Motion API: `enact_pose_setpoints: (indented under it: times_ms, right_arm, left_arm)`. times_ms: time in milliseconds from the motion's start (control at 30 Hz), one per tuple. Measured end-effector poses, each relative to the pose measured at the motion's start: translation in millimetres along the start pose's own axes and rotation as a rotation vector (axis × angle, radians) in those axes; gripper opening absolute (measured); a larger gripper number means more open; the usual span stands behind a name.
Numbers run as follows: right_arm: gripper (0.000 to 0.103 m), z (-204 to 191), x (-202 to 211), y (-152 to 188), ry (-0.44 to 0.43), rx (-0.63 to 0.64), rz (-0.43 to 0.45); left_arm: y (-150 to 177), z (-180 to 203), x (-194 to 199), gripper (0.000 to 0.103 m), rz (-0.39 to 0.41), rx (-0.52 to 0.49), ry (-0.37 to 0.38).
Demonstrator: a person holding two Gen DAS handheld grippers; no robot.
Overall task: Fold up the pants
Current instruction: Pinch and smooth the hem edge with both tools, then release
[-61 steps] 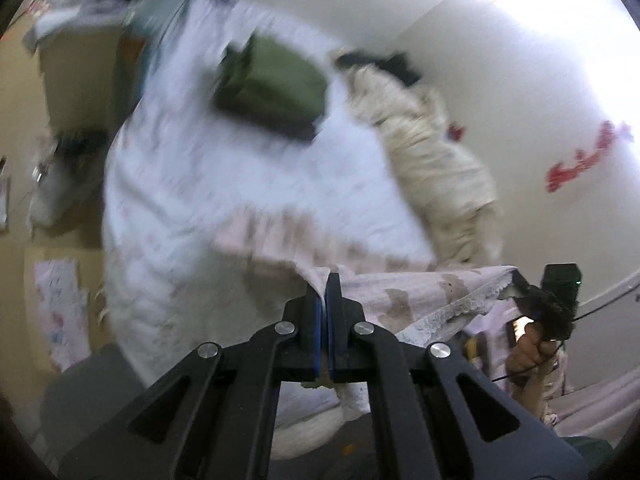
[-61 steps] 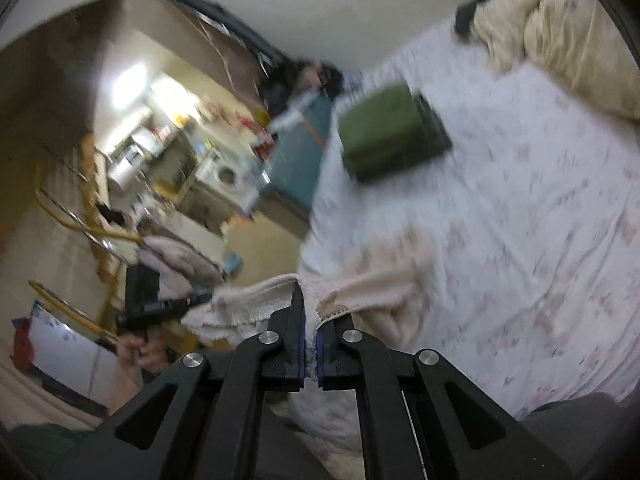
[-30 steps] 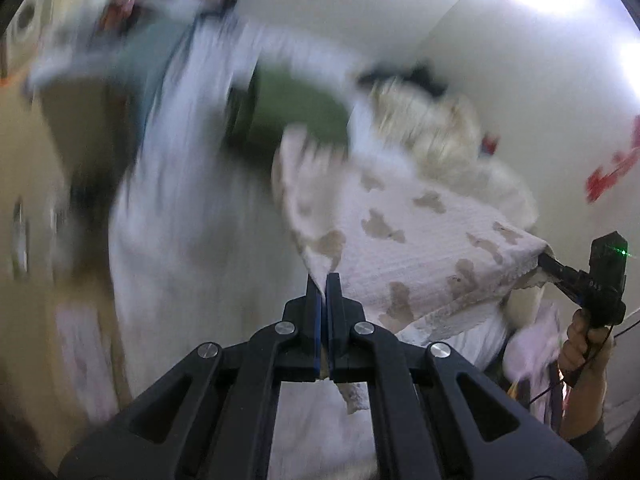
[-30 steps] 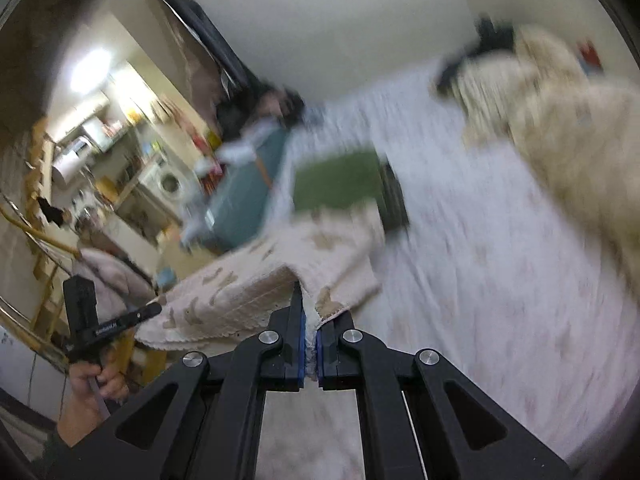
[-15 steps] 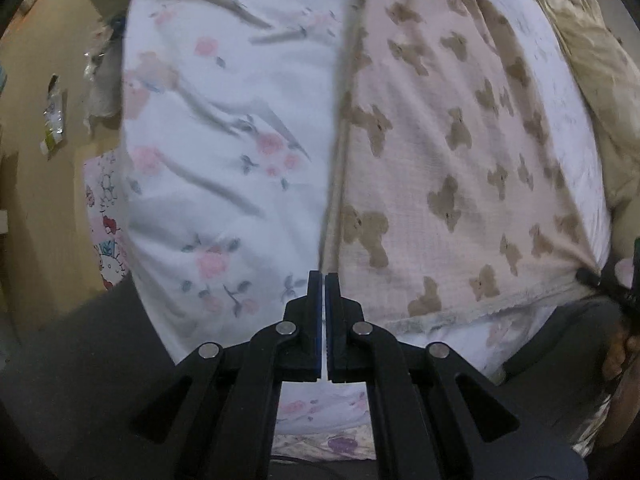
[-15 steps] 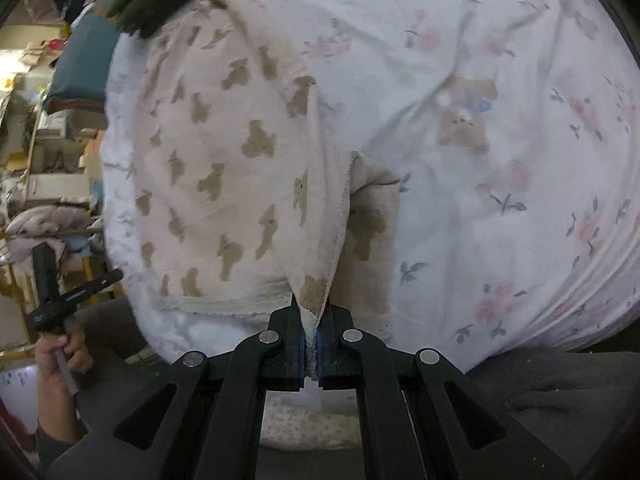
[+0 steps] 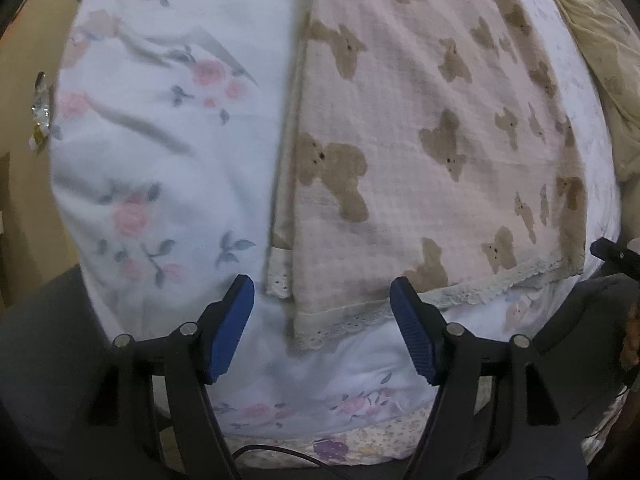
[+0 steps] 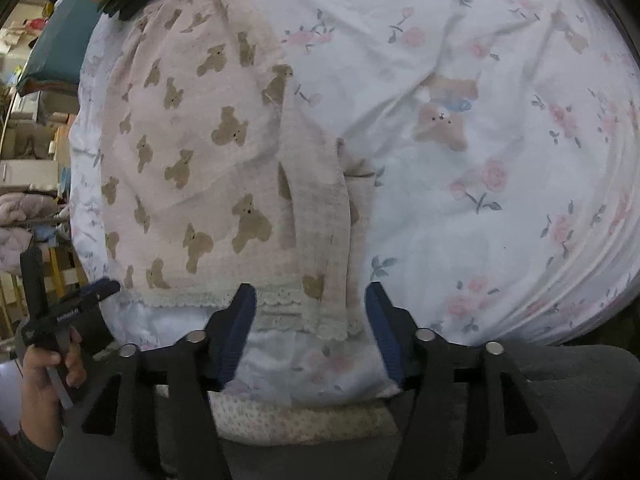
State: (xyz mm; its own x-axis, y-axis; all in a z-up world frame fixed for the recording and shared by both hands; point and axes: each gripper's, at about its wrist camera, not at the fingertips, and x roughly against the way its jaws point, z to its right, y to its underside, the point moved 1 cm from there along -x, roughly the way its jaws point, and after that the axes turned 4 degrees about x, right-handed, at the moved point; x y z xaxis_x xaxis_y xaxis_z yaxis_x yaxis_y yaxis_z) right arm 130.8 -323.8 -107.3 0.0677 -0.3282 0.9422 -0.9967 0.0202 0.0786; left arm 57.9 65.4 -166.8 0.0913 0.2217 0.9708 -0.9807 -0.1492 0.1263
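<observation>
Left wrist view shows me my left gripper [image 7: 322, 304] with its jaws just opened wide, my right gripper [image 8: 306, 312] just opened too, and the pink bear pants [image 7: 420, 140] lying flat by the near edge of the flowery bed [image 7: 160, 152], held by neither.

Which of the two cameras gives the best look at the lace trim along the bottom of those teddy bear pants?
The left wrist view: the lace hem runs nearly unbroken across the pink bear-print pants, between the open left gripper and the far corner. In the right wrist view the hem also shows, but the open right gripper fingers cover part of it.
</observation>
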Motion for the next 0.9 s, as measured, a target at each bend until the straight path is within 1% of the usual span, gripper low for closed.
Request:
enact_pose_setpoints:
  times_ms: [33,67,100,133,167,200,233,267,300,333,367,433,467,500,533,567,600,633,667,700,733,767,800,867,900]
  right_arm:
    - [0.080,1,-8,-1,0.007,-0.014,-0.007]
    - [0.080,4,-17,0,-0.002,-0.044,-0.022]
    - [0.080,6,-26,0,-0.027,-0.074,-0.037]
    - [0.080,6,-35,1,-0.032,-0.085,-0.047]
    - [0.080,6,-40,3,-0.027,-0.089,-0.052]
    - [0.080,6,-46,7,-0.026,-0.105,-0.059]
    - [0.075,5,-49,11,-0.040,-0.113,-0.063]
    - [0.062,2,-52,14,-0.040,-0.103,-0.068]
    - [0.054,-3,-54,17,-0.028,-0.078,-0.076]
    - [0.022,-7,-54,18,-0.020,-0.057,-0.072]
    - [0.005,-11,-48,18,-0.016,-0.034,-0.054]
    - [0.005,-15,-28,19,-0.046,-0.018,-0.009]
    - [0.005,-15,-17,20,-0.071,-0.015,0.001]
    - [0.005,-14,-8,21,-0.082,-0.015,0.012]
    - [0.005,-10,10,24,-0.103,-0.034,0.046]
    - [0.005,-6,25,25,-0.140,-0.050,0.073]
    - [0.005,-2,35,25,-0.184,-0.065,0.086]
    - [0.005,0,42,26,-0.221,-0.075,0.088]
    - [0.005,3,42,25,-0.240,-0.077,0.075]
    - [0.005,3,34,23,-0.232,-0.070,0.025]
    - [0.005,3,22,21,-0.203,-0.064,-0.028]
    - [0.006,2,8,21,-0.164,-0.062,-0.072]
    - [0.007,2,-2,22,-0.127,-0.052,-0.101]
    - [0.010,2,-30,22,-0.006,-0.023,-0.191]
    - [0.012,4,-38,24,0.032,-0.030,-0.216]
  left_arm:
    - [0,3,-3,0.066,-0.004,-0.015,-0.013]
    - [0,7,-7,0.065,-0.003,-0.033,-0.029]
    - [0,10,-10,0.062,0.003,-0.038,-0.039]
    - [0,12,-12,0.044,0.002,-0.039,-0.034]
    - [0,16,-14,0.030,-0.006,-0.045,-0.027]
    - [0,17,-16,0.005,-0.015,-0.050,-0.024]
    - [2,19,-17,0.004,-0.022,-0.053,-0.005]
    - [3,21,-16,0.003,-0.021,-0.067,0.010]
    - [3,26,-14,0.002,-0.013,-0.079,0.016]
    - [4,29,-10,0.002,0.001,-0.092,0.027]
    - [4,32,2,0.002,0.029,-0.108,0.048]
    - [3,30,23,0.002,0.072,-0.101,0.098]
    - [2,24,40,0.002,0.083,-0.072,0.168]
    - [2,18,53,0.002,0.099,-0.055,0.219]
    - [-2,12,68,0.002,0.128,-0.044,0.260]
    - [-5,4,88,0.002,0.164,-0.009,0.330]
    - [-9,0,97,0.002,0.165,0.006,0.379]
    - [-12,-1,103,0.002,0.165,0.002,0.405]
    - [-15,0,102,0.002,0.157,-0.004,0.395]
    - [-19,1,90,0.002,0.110,-0.006,0.358]
    - [-19,-4,77,0.002,0.053,0.004,0.327]
    - [-21,-5,53,0.002,-0.013,0.007,0.264]
    - [-21,-4,41,0.002,-0.033,-0.013,0.197]
    - [-18,-1,14,0.002,-0.077,-0.038,0.064]
    - [-15,3,0,0.002,-0.099,-0.068,0.009]
